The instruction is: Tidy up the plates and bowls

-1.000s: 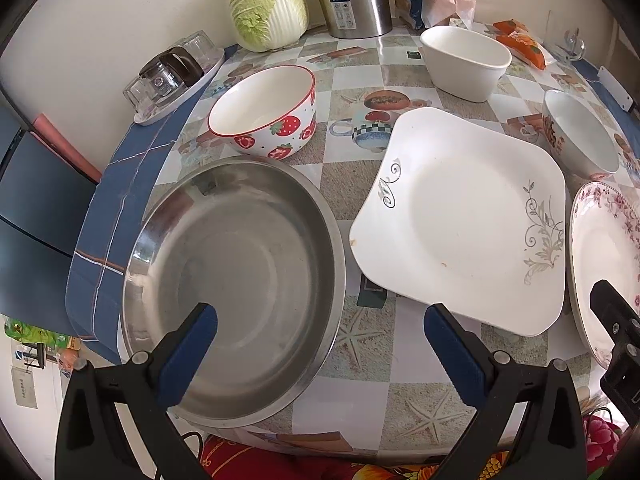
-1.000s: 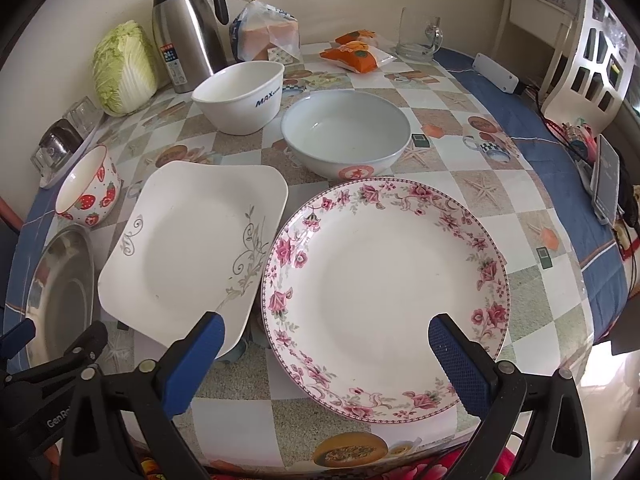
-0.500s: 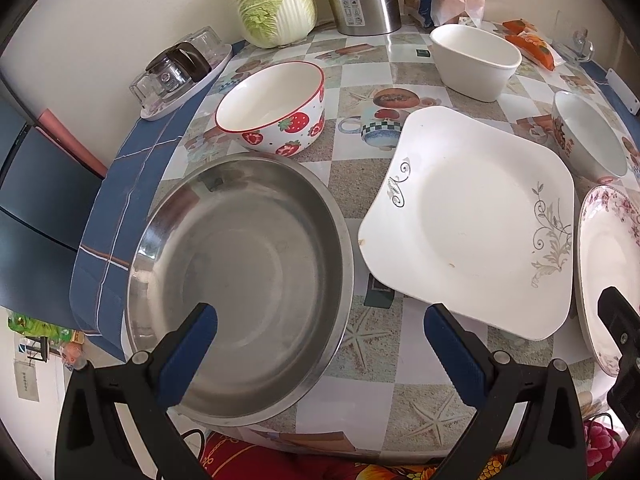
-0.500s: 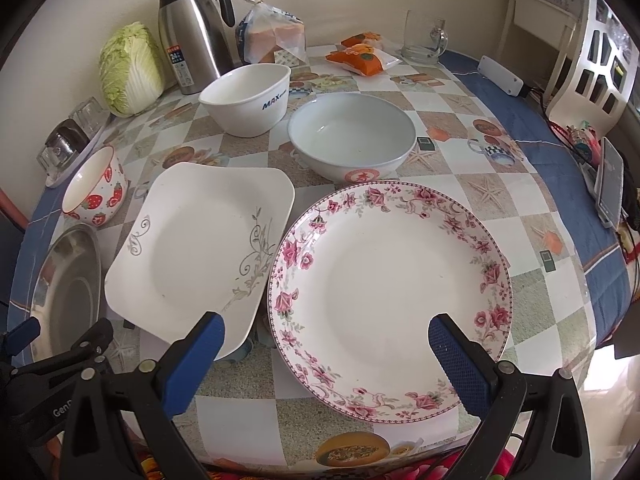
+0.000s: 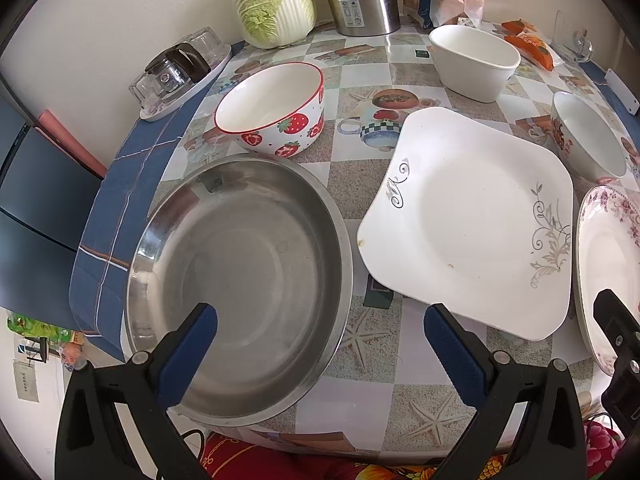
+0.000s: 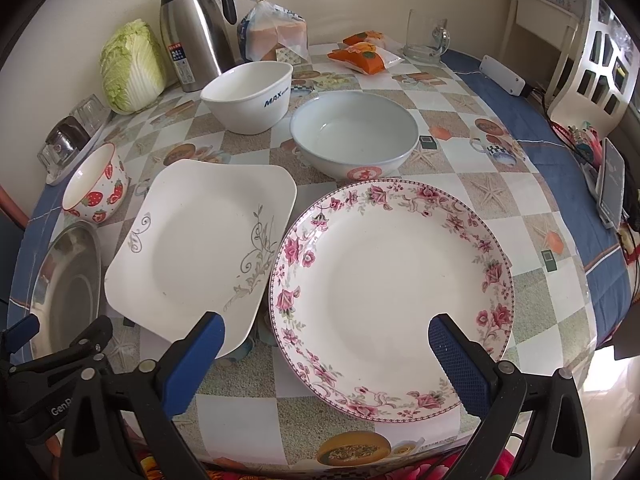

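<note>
Left gripper [image 5: 320,344]: jaws spread wide with nothing between them, hanging above the near edge of the table, one blue pad over the wide round stainless-steel basin [image 5: 240,280], the other toward the near corner of the square white plate with grey scrollwork [image 5: 468,216].

Right gripper [image 6: 326,350]: jaws likewise wide apart and holding nothing, framing the near rim of the round white plate with a pink rose border [image 6: 392,292].

What has changed: over the last second both views have crept forward and slightly down; the dishes sit larger and lower in frame, and none of them has shifted on the checked tablecloth [image 6: 500,208].

Plates: the square one and the rose one lie side by side, edges almost touching (whether they actually touch I cannot tell).

Bowls: strawberry-printed red-rimmed bowl [image 5: 276,108] just behind the basin; plain white oval bowl with blue lettering [image 6: 250,94] and pale round bowl with a red emblem [image 6: 354,136] behind the plates, near each other.

Meaning for the task: my reading is that this is only the approach. Nothing is stacked or gripped yet, so the sorting is all ahead.

Likely first pick: the rose plate, since the right jaws already bracket its rim.
</note>
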`<action>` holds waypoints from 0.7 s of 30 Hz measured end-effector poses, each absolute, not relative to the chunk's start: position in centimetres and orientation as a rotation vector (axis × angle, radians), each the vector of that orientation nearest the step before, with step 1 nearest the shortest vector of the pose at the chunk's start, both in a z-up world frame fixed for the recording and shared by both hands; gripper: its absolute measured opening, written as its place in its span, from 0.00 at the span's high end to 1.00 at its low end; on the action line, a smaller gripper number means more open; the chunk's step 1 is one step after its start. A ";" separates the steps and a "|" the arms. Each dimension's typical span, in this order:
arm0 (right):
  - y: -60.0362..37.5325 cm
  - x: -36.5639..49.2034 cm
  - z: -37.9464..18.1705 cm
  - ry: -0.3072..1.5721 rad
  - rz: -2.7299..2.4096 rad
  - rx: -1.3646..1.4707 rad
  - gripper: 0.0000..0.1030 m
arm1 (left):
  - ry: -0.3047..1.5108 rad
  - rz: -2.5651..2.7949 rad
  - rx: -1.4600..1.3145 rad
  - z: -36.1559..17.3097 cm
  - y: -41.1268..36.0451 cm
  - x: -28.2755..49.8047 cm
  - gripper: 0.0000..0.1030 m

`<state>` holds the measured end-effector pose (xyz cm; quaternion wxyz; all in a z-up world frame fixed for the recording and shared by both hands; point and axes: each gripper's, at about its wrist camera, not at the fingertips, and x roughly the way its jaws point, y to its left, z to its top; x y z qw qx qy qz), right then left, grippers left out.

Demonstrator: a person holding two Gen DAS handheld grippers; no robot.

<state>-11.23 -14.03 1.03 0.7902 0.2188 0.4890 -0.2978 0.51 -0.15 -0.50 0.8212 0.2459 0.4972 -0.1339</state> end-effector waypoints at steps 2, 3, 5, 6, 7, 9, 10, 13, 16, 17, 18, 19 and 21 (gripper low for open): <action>-14.1 -11.2 1.0 1.061 -0.640 0.471 0.00 | 1.046 -0.280 0.526 -0.5 -0.2 0.5 0.00; -14.1 -11.2 1.0 1.062 -0.639 0.471 0.00 | 1.031 -0.279 0.522 -0.4 -0.1 0.5 0.00; -14.1 -11.1 0.9 1.067 -0.637 0.472 0.00 | 1.018 -0.286 0.511 -0.3 -0.1 0.5 0.00; -14.1 -11.2 0.9 1.069 -0.638 0.471 0.00 | 1.020 -0.291 0.507 -0.3 -0.1 0.5 0.00; -14.0 -11.1 0.8 1.073 -0.641 0.468 0.00 | 1.019 -0.292 0.506 -0.3 -0.1 0.5 0.00; -14.0 -11.1 0.8 1.071 -0.642 0.467 0.00 | 1.015 -0.296 0.498 -0.3 0.0 0.5 0.00; -14.0 -11.1 0.8 1.070 -0.643 0.465 0.00 | 1.021 -0.299 0.494 -0.3 0.0 0.6 0.00; -14.0 -11.0 0.7 1.072 -0.646 0.458 0.00 | 1.027 -0.307 0.484 -0.3 0.1 0.6 0.00; -13.9 -11.0 0.6 1.078 -0.647 0.452 0.00 | 1.036 -0.311 0.476 -0.3 0.2 0.7 0.00; -13.8 -10.9 0.6 1.081 -0.648 0.451 0.00 | 1.037 -0.313 0.473 -0.3 0.2 0.8 0.00; -13.8 -10.9 0.5 1.084 -0.649 0.448 0.00 | 1.039 -0.315 0.469 -0.3 0.3 0.8 0.00; -13.7 -10.8 0.5 1.088 -0.651 0.445 0.00 | 1.041 -0.317 0.464 -0.2 0.4 0.9 0.00; -13.6 -10.6 0.4 1.089 -0.653 0.440 0.00 | 1.046 -0.315 0.463 -0.2 0.6 1.0 0.00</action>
